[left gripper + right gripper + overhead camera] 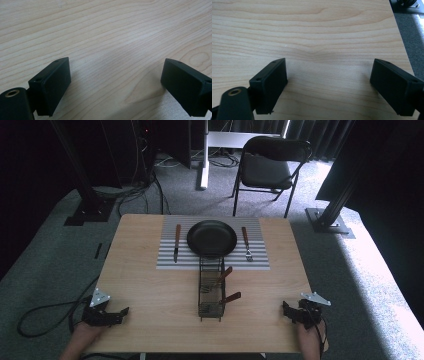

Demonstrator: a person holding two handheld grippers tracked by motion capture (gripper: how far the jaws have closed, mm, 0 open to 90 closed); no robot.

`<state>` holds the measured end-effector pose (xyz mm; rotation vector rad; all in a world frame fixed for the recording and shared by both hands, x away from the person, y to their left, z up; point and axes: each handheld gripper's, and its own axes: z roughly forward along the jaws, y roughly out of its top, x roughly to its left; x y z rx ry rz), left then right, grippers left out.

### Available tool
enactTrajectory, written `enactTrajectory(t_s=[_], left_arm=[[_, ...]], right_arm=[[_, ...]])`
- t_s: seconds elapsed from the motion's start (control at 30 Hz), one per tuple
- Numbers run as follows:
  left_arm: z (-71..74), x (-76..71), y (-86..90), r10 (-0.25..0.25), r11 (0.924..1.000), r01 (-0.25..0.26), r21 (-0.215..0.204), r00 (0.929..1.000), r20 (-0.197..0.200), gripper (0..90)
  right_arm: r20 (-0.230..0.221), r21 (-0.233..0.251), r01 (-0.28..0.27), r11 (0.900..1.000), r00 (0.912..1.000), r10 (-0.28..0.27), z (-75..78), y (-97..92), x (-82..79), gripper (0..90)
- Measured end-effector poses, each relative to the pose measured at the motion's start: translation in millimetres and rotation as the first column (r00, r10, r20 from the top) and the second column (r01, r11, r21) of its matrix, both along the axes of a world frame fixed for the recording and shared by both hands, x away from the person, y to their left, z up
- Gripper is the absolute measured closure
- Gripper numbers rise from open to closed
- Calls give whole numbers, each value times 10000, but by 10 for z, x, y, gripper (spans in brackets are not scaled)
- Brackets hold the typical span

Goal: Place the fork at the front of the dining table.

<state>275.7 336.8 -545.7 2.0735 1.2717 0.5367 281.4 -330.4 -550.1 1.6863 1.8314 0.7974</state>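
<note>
Left claw (121,311) spread wide, nothing between the jaws, low over bare tabletop (150,290) at the near left corner. Right claw (285,309) likewise spread and unladen at the near right. Between them, well apart from both, wire basket (211,290) holding wooden-handled utensils (223,275).

the table (150,285) is light wood with wavy lines. the mat (167,257) has grey and white stripes. the plate (212,238) is black. the knife (176,242) and fork (246,243) have brown handles. the basket (210,292) is dark wire. both grippers are black.
</note>
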Motion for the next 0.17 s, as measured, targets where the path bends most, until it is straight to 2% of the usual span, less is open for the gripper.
enactTrajectory(t_s=[0.17], left_arm=[[1,-9,-6,157,9999,-157,2,9999,-11,91]], right_arm=[[-1,13,1,10000,10000,-1,1,0,1,133]])
